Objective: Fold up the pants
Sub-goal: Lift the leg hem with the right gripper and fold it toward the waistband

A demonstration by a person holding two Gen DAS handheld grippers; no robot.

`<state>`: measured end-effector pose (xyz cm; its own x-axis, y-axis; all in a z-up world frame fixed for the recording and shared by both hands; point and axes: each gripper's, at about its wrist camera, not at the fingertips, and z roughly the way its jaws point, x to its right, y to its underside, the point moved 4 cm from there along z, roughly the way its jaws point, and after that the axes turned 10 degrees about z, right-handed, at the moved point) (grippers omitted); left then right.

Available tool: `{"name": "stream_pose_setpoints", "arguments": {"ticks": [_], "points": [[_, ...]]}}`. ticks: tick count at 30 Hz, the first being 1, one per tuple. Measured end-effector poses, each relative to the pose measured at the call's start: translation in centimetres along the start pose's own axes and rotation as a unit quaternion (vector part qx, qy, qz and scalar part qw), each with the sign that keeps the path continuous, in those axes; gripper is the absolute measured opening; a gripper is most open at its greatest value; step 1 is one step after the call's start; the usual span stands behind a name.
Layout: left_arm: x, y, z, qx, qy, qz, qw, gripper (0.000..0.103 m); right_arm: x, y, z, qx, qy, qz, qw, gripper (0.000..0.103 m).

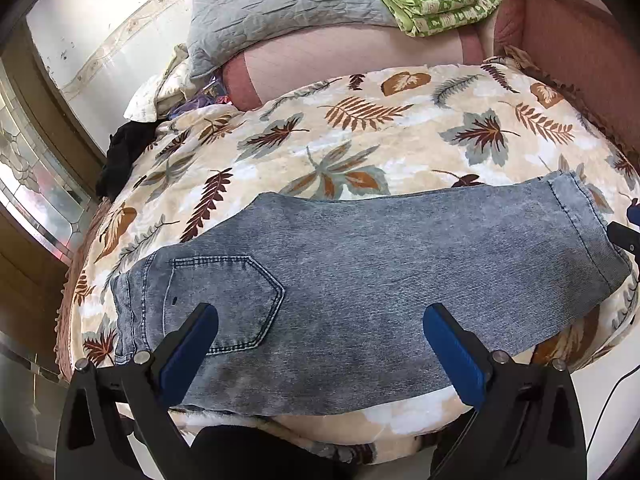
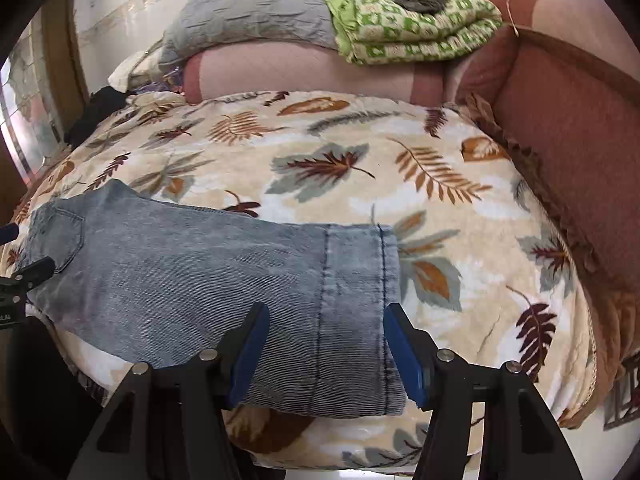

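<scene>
Light blue denim pants [image 1: 380, 264] lie flat on a leaf-print blanket [image 1: 360, 140], folded lengthwise, waist and back pocket [image 1: 224, 300] at the left, hem at the right. My left gripper [image 1: 320, 312] is open above the near edge by the pocket, holding nothing. In the right wrist view the pants [image 2: 200, 280] stretch left, with the hem [image 2: 356, 300] between the fingers of my open right gripper [image 2: 326, 312]. The right gripper's tip shows at the left view's right edge [image 1: 624, 236]; the left gripper shows at the right view's left edge [image 2: 24, 280].
The blanket [image 2: 440, 200] covers a bed. A grey quilted pillow [image 1: 280, 12], a green patterned folded blanket [image 1: 440, 4] and a pink bolster [image 1: 340, 68] lie at the back. A reddish headboard [image 2: 568, 128] runs along the right. Dark clothing [image 1: 124, 156] lies at the left edge.
</scene>
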<state>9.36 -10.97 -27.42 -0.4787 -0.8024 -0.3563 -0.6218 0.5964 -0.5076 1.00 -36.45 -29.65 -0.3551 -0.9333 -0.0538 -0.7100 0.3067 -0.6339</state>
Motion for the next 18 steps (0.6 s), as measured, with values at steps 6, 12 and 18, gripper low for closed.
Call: {"name": "stream_pose_setpoints", "arguments": {"ticks": [6,12,18], "points": [[0.2,-0.2,1.3,-0.012,0.003,0.005,0.9999,0.102,2.7,-0.1,2.0,-0.015,-0.008,0.041,0.999,0.063],[0.1,0.5,4.4,-0.049,0.012,-0.001,0.9987,0.102,6.0,0.5,5.4,-0.066,-0.084,0.118,0.987,0.063],[0.1,1.3,7.8,-0.088,0.021,-0.008,0.9959,0.102,7.7,0.4,7.0,-0.083,-0.156,0.157,0.972,0.069]]}}
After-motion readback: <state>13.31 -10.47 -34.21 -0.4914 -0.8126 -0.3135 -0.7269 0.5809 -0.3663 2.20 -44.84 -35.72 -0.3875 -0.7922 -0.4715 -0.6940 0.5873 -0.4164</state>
